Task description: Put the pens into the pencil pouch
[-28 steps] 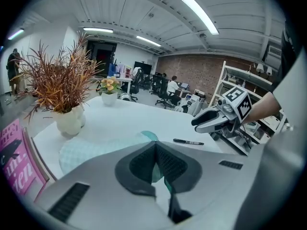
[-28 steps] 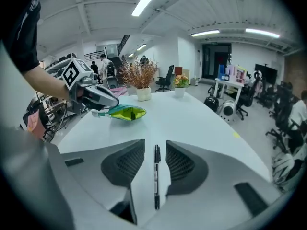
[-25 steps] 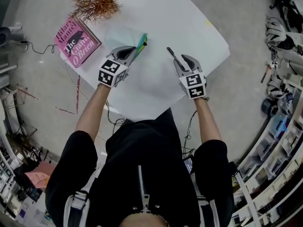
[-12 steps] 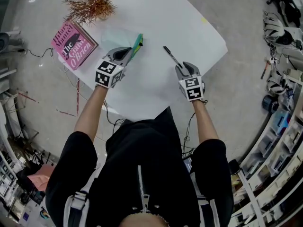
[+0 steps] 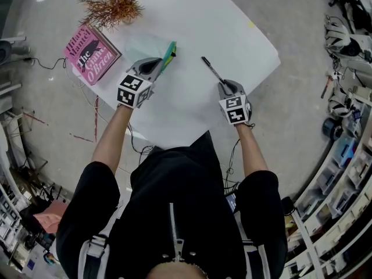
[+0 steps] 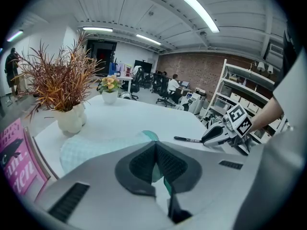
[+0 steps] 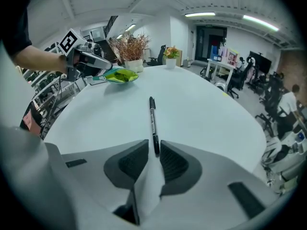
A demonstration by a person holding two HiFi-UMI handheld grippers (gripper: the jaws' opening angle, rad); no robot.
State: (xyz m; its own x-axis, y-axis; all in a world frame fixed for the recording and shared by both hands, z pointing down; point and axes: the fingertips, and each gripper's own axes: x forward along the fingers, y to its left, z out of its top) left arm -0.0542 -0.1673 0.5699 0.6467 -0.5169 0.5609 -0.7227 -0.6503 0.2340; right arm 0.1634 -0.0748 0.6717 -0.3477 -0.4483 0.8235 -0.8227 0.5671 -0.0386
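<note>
A pale mint pencil pouch [image 5: 145, 44] with a green edge lies on the white table [image 5: 232, 28]. My left gripper [image 5: 159, 64] is shut on that green edge, and teal fabric shows between its jaws [image 6: 156, 145] in the left gripper view. A black pen [image 5: 212, 70] lies flat to the right. My right gripper [image 5: 225, 86] is low over the pen's near end. Its jaws have just been closing, and the pen [image 7: 152, 121] lies between them with a small gap on each side [image 7: 153, 150]. The left gripper [image 7: 98, 63] and the pouch [image 7: 120, 75] show far left in the right gripper view.
A pink book [image 5: 90, 54] lies at the table's left edge. A white vase [image 6: 69, 120] of dried red-brown plants [image 5: 113, 2] stands behind the pouch. A small flower pot [image 6: 109, 96] is at the far rim. Shelves and clutter line the floor to the right.
My right gripper has sunk and slid back toward the pen's near end, and its jaws stand narrower. The left gripper and the pouch have stayed put.
</note>
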